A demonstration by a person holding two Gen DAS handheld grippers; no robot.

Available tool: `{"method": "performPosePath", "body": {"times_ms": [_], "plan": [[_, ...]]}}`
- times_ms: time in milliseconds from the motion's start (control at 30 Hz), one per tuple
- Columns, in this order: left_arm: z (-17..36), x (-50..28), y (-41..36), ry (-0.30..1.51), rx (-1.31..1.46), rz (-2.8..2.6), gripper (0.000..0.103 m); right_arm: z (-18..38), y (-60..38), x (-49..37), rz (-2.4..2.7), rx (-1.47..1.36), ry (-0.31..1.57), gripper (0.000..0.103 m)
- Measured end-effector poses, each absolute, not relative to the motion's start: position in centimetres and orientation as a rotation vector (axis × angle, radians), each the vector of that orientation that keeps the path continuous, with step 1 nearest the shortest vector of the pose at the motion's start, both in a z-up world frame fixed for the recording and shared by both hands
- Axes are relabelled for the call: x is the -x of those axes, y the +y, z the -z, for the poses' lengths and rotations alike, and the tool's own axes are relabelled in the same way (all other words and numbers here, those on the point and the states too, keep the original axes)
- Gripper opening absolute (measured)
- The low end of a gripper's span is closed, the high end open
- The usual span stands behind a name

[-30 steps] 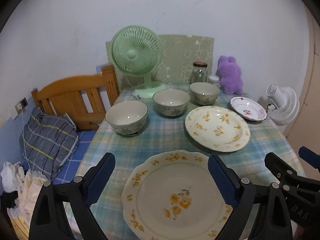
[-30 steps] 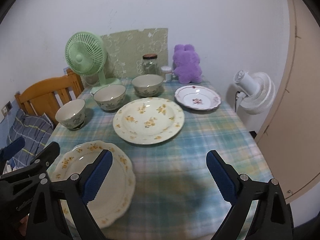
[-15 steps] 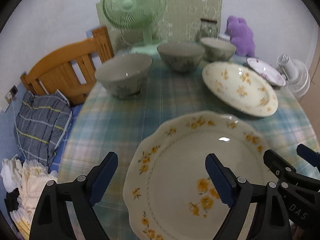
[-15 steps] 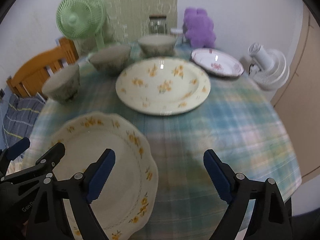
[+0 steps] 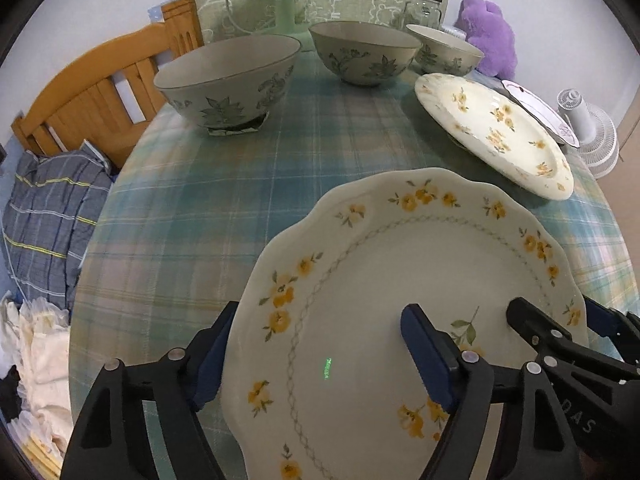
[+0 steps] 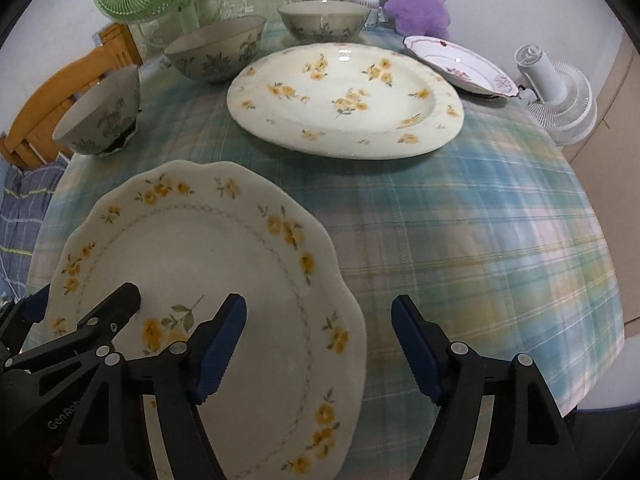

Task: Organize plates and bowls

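My left tool [image 5: 324, 356] straddles the near left rim of the scalloped cream plate with yellow flowers [image 5: 384, 280], jaws closing, pads not yet pressing; my right tool [image 6: 320, 344] straddles its right rim, also closing, no grip; plate lies at the near edge of the plaid-clothed counter [image 6: 460, 220]; three leaf-patterned bowls [image 5: 228, 76] stand well beyond.
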State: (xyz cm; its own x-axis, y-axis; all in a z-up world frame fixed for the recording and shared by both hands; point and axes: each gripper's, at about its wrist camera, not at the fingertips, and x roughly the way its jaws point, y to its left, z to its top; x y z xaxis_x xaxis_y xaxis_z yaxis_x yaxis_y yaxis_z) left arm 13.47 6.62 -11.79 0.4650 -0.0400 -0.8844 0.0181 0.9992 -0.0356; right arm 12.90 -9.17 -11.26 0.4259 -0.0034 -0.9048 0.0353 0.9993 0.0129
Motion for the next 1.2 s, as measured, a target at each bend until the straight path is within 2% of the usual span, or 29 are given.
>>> {"method": "performPosePath", "body": {"times_ms": [167,300,767,1200], "plan": [[11.9,-13.6,6.8,1.095,0.029,0.054,0.080,11.2,-9.1,-13.3,0.015,-0.043,1.143,0.071],[11.9,-13.7,6.9,1.110,0.037,0.079,0.080,11.2,-8.9,-13.4,-0.023,-0.065,1.153,0.062],[10.2,-13.0,4.3,1.137,0.018,0.118,0.080,10.4,-10.6,-13.2,0.012,-0.074,1.205,0.062],[8.2,-13.3,-3.8,1.097,0.006,0.131,0.080,8.0,-18.2,-13.4,0.023,-0.073,1.163,0.062]]}}
